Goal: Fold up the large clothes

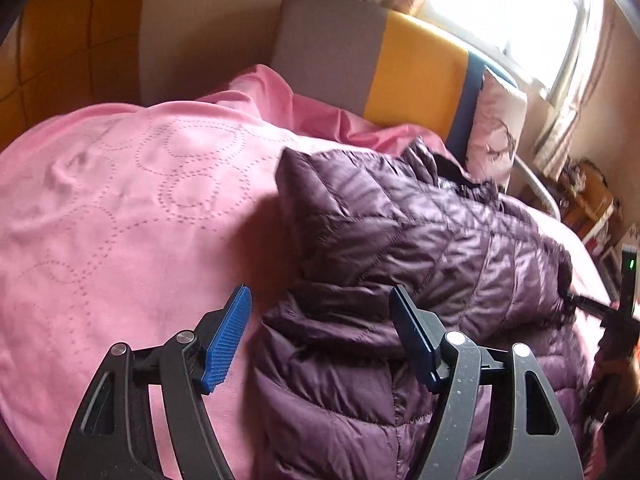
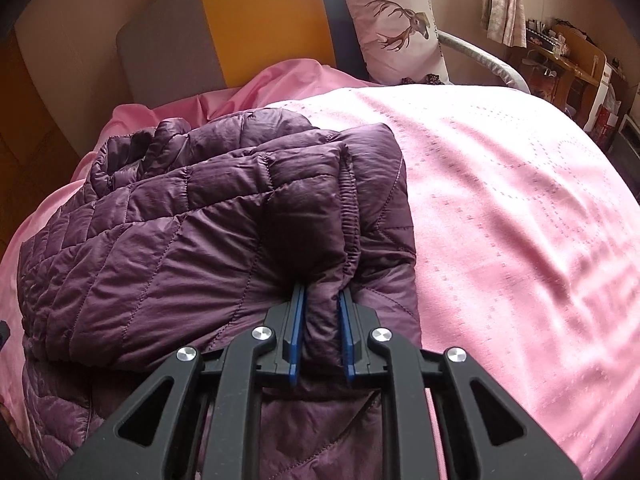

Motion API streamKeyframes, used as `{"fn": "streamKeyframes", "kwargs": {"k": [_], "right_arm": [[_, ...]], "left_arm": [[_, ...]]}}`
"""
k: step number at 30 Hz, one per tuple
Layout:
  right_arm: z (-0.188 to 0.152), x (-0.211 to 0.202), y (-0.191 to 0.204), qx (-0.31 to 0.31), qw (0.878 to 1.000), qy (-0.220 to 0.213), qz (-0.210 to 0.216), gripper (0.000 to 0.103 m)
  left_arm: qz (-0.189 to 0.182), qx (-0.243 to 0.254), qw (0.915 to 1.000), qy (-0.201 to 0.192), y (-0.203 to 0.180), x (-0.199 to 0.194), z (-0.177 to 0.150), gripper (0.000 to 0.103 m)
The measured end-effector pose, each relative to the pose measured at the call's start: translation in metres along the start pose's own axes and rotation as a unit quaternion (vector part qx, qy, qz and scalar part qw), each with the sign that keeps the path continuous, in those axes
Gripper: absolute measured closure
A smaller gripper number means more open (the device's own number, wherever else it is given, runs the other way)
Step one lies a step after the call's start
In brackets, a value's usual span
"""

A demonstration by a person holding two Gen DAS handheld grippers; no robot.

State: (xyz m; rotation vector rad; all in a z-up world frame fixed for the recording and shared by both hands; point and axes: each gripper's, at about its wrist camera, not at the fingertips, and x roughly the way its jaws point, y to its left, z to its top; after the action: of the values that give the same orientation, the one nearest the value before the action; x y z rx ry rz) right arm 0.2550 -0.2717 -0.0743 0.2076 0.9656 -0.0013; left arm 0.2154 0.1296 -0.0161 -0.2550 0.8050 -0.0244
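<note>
The left wrist view shows the left gripper [image 1: 320,336] at the bottom of the frame with its two blue pads [image 1: 226,340] standing wide apart and nothing pressed between them. Its left pad hangs over the pink bedspread [image 1: 120,208], and its right pad is over the edge of the purple quilted jacket [image 1: 420,240]. The jacket lies on the bed in the middle and right of this frame, and part of it is folded over itself. At the far right edge a part of the other tool [image 1: 624,292] with a small green light is visible, near the jacket's edge.

In the right wrist view the right gripper [image 2: 322,332] is in the lower middle of the frame, and its jaws are clenched on a thick fold of the jacket [image 2: 200,240]. The fabric bulges out between and above the blue pads [image 2: 297,336]. Here the jacket fills the left and the centre of the frame, and one folded layer lies on top of the lower layer. The pink bedspread [image 2: 500,200] covers the right side.

At the top of this frame stands the headboard [image 2: 264,20] with grey, yellow and dark blue panels. A pillow [image 2: 396,24] with a deer drawing leans against it at the upper right. A wooden desk [image 2: 568,56] with small things is in the far upper right corner.
</note>
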Motion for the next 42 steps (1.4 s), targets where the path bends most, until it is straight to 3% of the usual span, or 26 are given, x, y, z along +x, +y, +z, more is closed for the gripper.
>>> {"fn": "streamKeyframes", "kwargs": {"k": [4, 7, 10, 15, 20, 27, 30, 35, 42], "right_arm": [[0.0, 0.001, 0.0, 0.008, 1.0, 0.006, -0.001, 0.088], [0.003, -0.004, 0.0, 0.012, 1.0, 0.007, -0.005, 0.082], [0.006, -0.024, 0.005, -0.003, 0.999, -0.023, -0.028, 0.056], [0.011, -0.046, 0.021, -0.028, 0.997, -0.066, -0.002, 0.047], [0.021, -0.019, 0.037, -0.038, 0.998, -0.05, 0.019, 0.046], [0.021, 0.027, 0.027, -0.032, 0.999, -0.02, 0.023, 0.045], [0.013, 0.037, 0.032, -0.055, 0.998, -0.022, 0.012, 0.044], [0.009, 0.047, 0.026, -0.042, 0.998, -0.034, 0.029, 0.043], [0.01, 0.043, 0.025, -0.04, 0.998, -0.036, 0.033, 0.04]], "left_arm": [[-0.019, -0.026, 0.9995, -0.008, 0.006, 0.001, 0.014, 0.033], [-0.026, -0.004, 0.9996, -0.013, -0.01, 0.007, 0.024, 0.034], [-0.026, 0.025, 0.9992, -0.015, -0.03, 0.015, 0.03, 0.034], [-0.023, 0.05, 0.9984, -0.01, -0.049, 0.034, 0.04, 0.034], [-0.009, 0.063, 0.9979, 0.013, -0.055, 0.064, 0.045, 0.034], [-0.005, 0.057, 0.9969, 0.054, -0.043, 0.104, 0.037, 0.034], [-0.003, 0.068, 0.9966, 0.046, -0.042, 0.111, 0.03, 0.034], [-0.007, 0.067, 0.9969, 0.041, -0.039, 0.119, 0.027, 0.034], [0.015, 0.074, 0.9966, 0.034, -0.047, 0.107, 0.029, 0.033]]}}
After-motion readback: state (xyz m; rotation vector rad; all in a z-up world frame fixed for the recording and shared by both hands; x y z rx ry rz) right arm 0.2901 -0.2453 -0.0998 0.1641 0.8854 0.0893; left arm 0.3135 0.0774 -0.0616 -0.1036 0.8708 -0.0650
